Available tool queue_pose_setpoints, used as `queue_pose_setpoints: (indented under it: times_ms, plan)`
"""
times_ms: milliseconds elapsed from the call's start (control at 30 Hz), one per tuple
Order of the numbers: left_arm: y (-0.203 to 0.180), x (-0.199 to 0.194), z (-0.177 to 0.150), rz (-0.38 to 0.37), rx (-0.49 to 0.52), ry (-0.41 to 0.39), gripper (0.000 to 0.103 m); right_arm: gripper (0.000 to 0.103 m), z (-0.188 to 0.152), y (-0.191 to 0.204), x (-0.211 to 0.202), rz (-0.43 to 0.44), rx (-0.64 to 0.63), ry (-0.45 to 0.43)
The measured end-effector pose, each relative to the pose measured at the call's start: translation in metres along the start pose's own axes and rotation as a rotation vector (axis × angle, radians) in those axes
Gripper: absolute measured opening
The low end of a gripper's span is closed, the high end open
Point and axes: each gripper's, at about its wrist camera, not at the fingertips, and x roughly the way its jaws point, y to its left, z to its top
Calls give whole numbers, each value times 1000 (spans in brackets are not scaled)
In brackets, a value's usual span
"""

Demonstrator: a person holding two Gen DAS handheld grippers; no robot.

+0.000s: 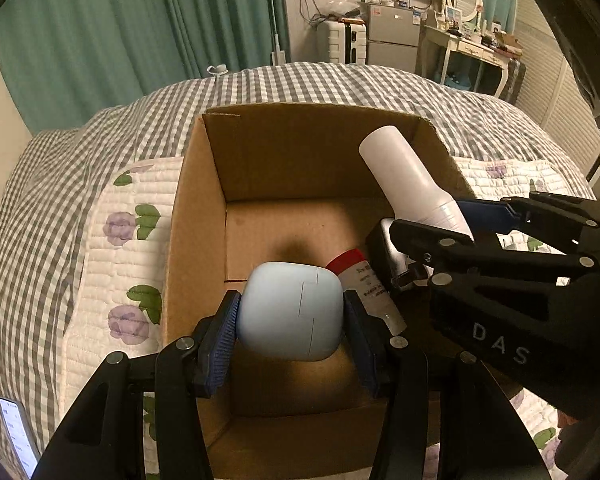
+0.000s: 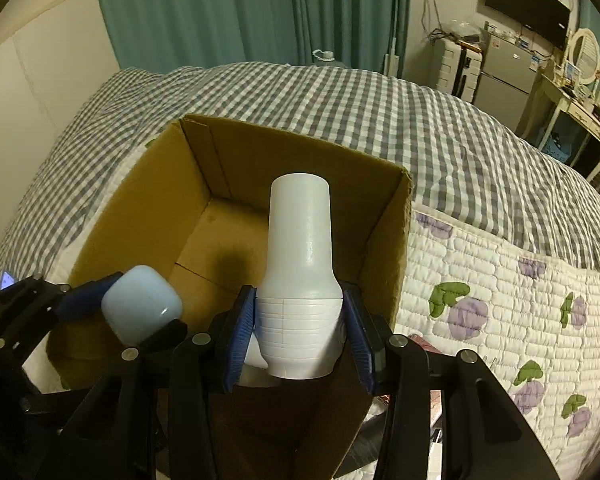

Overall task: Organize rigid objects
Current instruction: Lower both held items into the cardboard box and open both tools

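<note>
1. The pale blue rounded plastic case point(image 1: 290, 312) sits clamped between the blue pads of the left tool point(image 1: 290, 322), held over the open brown cardboard box point(image 1: 196, 208) and low inside its mouth, near the box's front wall; gripped across its flat sides, it looks ready to be set on the box floor
2. The white plastic bottle with a ribbed cap end point(image 2: 298, 280) is pinched at that ribbed end by the right tool point(image 2: 298, 336), its wider body pointing toward the far wall of the box; holding it by the narrow part probably keeps the long body free to go in first
3. In the left wrist view the same bottle point(image 1: 404, 176) slants above the right side of the box, with the right tool point(image 1: 460, 220) reaching in over the right wall
4. Already lying in the box, just right of the blue case, is a white tube with a red band and printed label point(image 1: 360, 284), and beside it a dark boxy object with a shiny face point(image 1: 388, 252); what that one is cannot be told
5. The box rests on a white quilted pad printed with purple flowers and green leaves point(image 2: 500, 280), left of the box's centre and right of it alike, spread on a bed with a grey-and-white checked cover point(image 2: 340, 100)
6. Judged from this, both items are at the placing step, so crowding on the box floor is the risk
</note>
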Motion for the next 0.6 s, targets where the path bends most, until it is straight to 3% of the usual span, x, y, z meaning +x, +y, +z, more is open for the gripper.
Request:
queue_pose_setpoints:
  times_ms: [67,200,267,333,600]
  plan:
    - [0,-1,-1,-5,1,8,54,44,0,-2,-2,0,6,0]
    - [-1,-11,1,-8,3,2,59,68,3,-7,-26,-19,2,-29]
    - [-1,-25,5,4,0,-21,60,73,7,-11,-45,-49,-5,-60]
    - [-1,-41,11,-6,-6,-48,60,84,11,-21,-70,-77,10,-101]
    - [-29,-129,30,-10,3,-184,67,90,9,-59,-182,-187,55,-239]
